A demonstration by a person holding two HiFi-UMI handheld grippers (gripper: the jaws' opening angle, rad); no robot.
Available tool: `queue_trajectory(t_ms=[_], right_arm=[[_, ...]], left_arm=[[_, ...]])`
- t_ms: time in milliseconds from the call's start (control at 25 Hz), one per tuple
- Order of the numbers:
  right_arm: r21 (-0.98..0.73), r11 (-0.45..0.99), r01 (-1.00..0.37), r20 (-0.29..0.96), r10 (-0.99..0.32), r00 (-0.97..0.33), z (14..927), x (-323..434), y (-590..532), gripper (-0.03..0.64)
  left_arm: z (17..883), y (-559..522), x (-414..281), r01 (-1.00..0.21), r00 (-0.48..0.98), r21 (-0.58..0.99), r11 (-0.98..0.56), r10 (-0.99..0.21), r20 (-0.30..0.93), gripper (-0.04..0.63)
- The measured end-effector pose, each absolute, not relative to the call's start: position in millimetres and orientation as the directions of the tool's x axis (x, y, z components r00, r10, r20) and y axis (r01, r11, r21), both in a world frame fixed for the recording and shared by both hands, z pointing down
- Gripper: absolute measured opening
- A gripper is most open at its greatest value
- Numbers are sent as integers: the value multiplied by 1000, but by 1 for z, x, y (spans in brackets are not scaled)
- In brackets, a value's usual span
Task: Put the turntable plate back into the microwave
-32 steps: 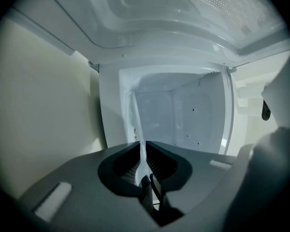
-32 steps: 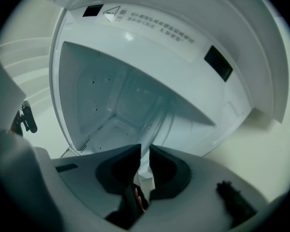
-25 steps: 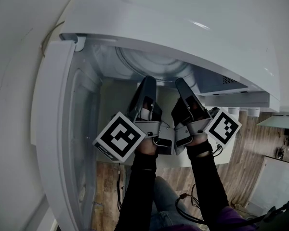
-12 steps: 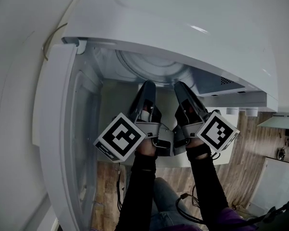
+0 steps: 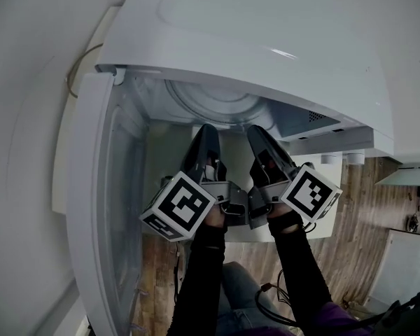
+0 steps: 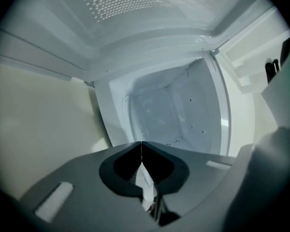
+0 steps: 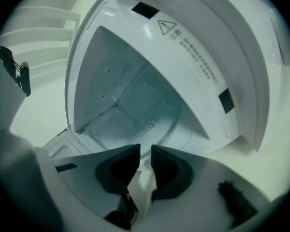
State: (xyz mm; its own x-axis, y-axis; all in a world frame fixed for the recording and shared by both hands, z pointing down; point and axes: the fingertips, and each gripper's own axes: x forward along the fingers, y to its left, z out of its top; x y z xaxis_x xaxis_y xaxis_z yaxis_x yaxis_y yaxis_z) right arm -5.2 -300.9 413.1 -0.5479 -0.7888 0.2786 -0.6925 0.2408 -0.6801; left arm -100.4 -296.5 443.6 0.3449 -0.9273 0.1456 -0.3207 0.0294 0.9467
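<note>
My left gripper [image 6: 141,148] is pressed together on nothing. My right gripper [image 7: 145,153] stands slightly spread and empty. Both point into the open microwave [image 5: 266,33], where the turntable plate [image 5: 217,102] lies on the cavity floor. A warning-triangle label [image 7: 167,26] carries print too small to read.

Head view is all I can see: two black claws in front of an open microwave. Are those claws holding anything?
Observer: Not the left gripper: its own view shows the jaws shut tip to tip, nothing between.
Operator: And the other?
Observer: The right gripper has its jaws slightly apart; the rim of the turntable plate curves just ahead of them.
Operator: Anything else I miss?
Observer: A warning triangle label on the front frame of the microwave, between two dark slots.
</note>
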Motion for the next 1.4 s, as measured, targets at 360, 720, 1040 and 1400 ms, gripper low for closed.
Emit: queue_trajectory(t_ms=[360, 720, 1040, 1400], right_arm=[[-584, 353, -731, 279, -759, -589, 380, -10, -266, 63], [-349, 615, -707, 111, -723, -682, 272, -31, -194, 41], [-178, 684, -708, -118, -729, -675, 147, -30, -132, 29], [59, 679, -732, -227, -705, -672, 70, -26, -67, 11]], left_arm=[[406, -259, -95, -556, 352, 829, -57, -920, 173, 3], [304, -191, -88, -807, 354, 530, -262, -932, 78, 3], [167, -129, -98, -919, 261, 269, -288, -956, -133, 3], [74, -66, -90, -969, 218, 39, -244, -919, -327, 3]])
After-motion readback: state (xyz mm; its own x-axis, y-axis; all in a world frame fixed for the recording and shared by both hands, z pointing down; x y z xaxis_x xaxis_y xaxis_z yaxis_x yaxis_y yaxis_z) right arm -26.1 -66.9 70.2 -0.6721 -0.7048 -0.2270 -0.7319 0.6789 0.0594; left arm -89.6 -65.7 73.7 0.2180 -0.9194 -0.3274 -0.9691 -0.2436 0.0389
